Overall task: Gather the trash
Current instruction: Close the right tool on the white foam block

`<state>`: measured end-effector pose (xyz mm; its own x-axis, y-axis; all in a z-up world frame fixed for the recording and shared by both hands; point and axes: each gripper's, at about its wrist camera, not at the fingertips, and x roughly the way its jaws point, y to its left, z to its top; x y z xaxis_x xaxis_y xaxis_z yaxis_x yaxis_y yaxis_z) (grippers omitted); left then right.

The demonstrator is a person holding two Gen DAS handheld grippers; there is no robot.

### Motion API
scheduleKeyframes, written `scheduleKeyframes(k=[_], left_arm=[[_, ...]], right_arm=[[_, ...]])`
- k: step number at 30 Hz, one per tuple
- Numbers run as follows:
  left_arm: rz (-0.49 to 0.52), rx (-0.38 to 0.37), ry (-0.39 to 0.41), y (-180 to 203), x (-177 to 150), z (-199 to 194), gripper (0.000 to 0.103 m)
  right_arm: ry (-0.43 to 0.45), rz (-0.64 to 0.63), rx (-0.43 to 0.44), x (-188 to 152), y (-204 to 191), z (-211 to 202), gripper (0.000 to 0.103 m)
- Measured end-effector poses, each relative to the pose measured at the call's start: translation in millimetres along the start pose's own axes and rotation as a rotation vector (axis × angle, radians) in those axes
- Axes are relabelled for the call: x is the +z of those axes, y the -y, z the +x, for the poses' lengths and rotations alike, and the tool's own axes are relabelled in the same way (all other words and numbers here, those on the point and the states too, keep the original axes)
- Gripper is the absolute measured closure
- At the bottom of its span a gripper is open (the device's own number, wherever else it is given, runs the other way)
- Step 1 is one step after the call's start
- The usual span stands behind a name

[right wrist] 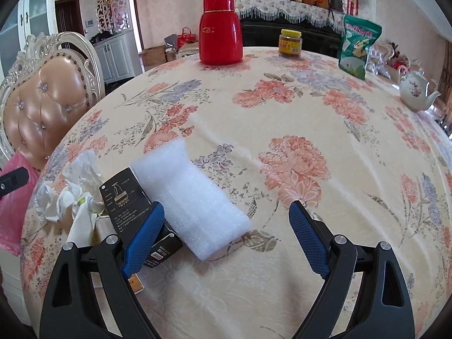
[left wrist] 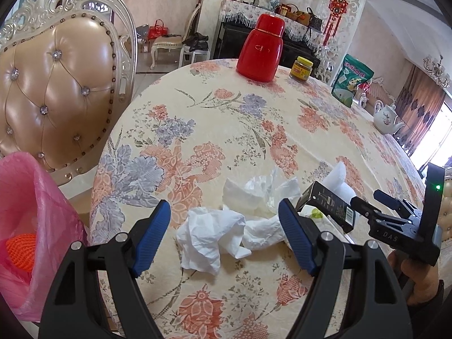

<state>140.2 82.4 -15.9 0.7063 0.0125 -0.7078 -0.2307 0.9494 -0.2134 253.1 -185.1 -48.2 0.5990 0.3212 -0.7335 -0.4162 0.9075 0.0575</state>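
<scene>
Crumpled white tissues point(left wrist: 214, 234) lie on the floral tablecloth, right between the spread fingers of my left gripper point(left wrist: 224, 214), which stands open and does not touch them. More tissue point(left wrist: 260, 195) lies just behind. A black box point(left wrist: 327, 206) and a white foam block point(left wrist: 337, 176) lie to the right. In the right wrist view my right gripper point(right wrist: 227, 216) is open over the near end of the foam block point(right wrist: 189, 197); its left finger stands in front of the black box point(right wrist: 127, 197). The tissues point(right wrist: 70, 195) lie left of the box. From the left wrist, the right gripper point(left wrist: 373, 200) shows beside the box.
A pink trash bag point(left wrist: 25, 226) hangs off the table's left edge beside a padded chair point(left wrist: 56, 90). At the far side stand a red flask point(right wrist: 220, 31), a yellow-lidded jar point(right wrist: 290, 42), a green snack bag point(right wrist: 357, 45) and a white teapot point(right wrist: 416, 91). A flat yellowish item point(right wrist: 135, 281) lies under the box.
</scene>
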Motion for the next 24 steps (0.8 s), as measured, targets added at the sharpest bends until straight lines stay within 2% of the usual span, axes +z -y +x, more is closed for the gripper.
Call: scheduleKeyframes(k=[3, 7, 14, 24], left_arm=[[0.0, 0.001, -0.001, 0, 0, 0, 0.027], [-0.007, 0.002, -0.002, -2, -1, 1, 0.027], [-0.014, 0.005, -0.003, -5, -3, 1, 0.027], [-0.008, 0.0, -0.017, -4, -5, 6, 0.027]], right_arm=[[0.006, 0.009, -0.063, 1, 9, -1, 0.022], [-0.008, 0.005, -0.051, -1, 9, 3, 0.022], [-0.019, -0.101, -0.014, -5, -14, 3, 0.022], [-0.039, -0.061, 0.032, -6, -9, 9, 0.022]])
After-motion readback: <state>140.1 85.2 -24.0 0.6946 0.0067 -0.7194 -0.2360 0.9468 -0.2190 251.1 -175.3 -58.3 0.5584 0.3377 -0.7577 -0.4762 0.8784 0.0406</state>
